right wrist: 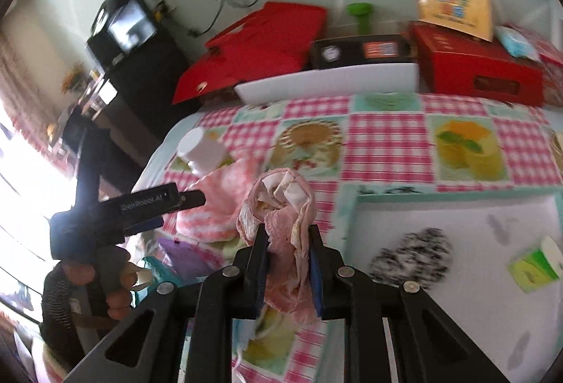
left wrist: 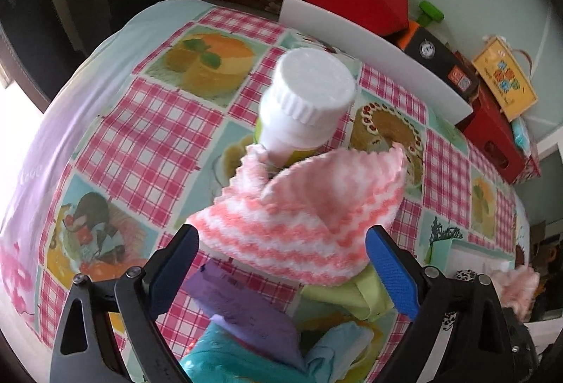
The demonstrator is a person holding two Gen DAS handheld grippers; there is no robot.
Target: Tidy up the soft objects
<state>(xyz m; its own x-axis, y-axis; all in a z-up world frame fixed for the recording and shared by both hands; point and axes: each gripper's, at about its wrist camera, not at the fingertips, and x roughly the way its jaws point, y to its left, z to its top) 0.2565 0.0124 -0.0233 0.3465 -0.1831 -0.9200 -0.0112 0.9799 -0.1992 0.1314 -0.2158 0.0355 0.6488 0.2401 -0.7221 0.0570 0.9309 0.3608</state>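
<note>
1. Right gripper (right wrist: 286,235) pinching a pink cloth (right wrist: 281,203), bunched and lifted above the checked desk (right wrist: 387,136).
2. Left gripper (left wrist: 281,252) spread wide, holding nothing, poised over a pink-and-white striped cloth (left wrist: 302,214) leaning on a white-capped bottle (left wrist: 306,101).
3. Best carried across to the white tray (right wrist: 457,277), where a black-and-white speckled cloth (right wrist: 411,256) already lies.
4. Worth lifting high enough to clear the tray's rim, since the hanging tail could snag.
5. Release only once well inside.
</note>
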